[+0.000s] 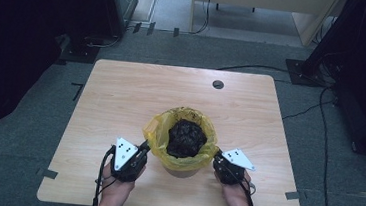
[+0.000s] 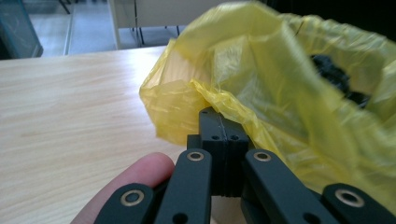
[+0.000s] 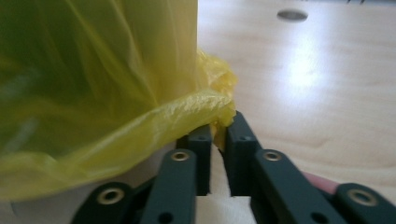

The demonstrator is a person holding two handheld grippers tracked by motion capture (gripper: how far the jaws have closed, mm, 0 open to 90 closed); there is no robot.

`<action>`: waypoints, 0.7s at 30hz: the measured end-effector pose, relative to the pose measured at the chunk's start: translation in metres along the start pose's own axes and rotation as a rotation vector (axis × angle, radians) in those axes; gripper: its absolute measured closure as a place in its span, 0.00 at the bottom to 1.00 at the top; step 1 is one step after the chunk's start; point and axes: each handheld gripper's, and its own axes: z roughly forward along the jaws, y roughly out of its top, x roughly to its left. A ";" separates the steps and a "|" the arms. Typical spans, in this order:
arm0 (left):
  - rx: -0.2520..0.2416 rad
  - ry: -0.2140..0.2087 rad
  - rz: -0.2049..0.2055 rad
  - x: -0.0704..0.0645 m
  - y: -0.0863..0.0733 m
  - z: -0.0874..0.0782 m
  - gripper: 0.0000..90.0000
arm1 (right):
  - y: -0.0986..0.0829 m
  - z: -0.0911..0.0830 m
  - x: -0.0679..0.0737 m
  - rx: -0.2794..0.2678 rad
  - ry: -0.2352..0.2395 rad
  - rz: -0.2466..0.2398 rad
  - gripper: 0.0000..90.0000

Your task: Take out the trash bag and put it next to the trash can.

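A small bin point(image 1: 181, 172) stands near the table's front edge, lined with a yellow plastic bag point(image 1: 154, 135) that holds a crumpled black mass point(image 1: 186, 137). My left gripper point(image 1: 145, 146) is at the bag's left rim. In the left gripper view its jaws point(image 2: 224, 122) are shut on a fold of the yellow bag point(image 2: 280, 84), with the black mass point(image 2: 331, 74) beyond. My right gripper point(image 1: 216, 157) is at the bag's right rim. In the right gripper view its jaws point(image 3: 219, 128) pinch the rolled edge of the bag point(image 3: 93, 84).
The wooden table point(image 1: 121, 92) has a round cable hole point(image 1: 217, 84) near its far edge, also seen as the hole point(image 3: 292, 15) in the right gripper view. Cables lie on the carpet at the right. A fingertip point(image 2: 135, 175) shows beside the left jaws.
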 end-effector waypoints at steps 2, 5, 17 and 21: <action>-0.011 -0.008 -0.002 -0.002 0.004 -0.001 1.00 | 0.007 -0.005 0.001 -0.040 -0.001 0.009 1.00; -0.027 -0.012 -0.005 -0.004 0.010 -0.003 1.00 | 0.020 -0.015 0.003 -0.099 -0.005 0.028 1.00; -0.083 -0.038 0.052 -0.019 0.035 -0.005 1.00 | 0.066 -0.046 0.026 -0.291 -0.040 -0.032 1.00; -0.096 -0.058 0.076 -0.026 0.047 -0.002 1.00 | 0.078 -0.046 0.035 -0.321 -0.007 -0.025 1.00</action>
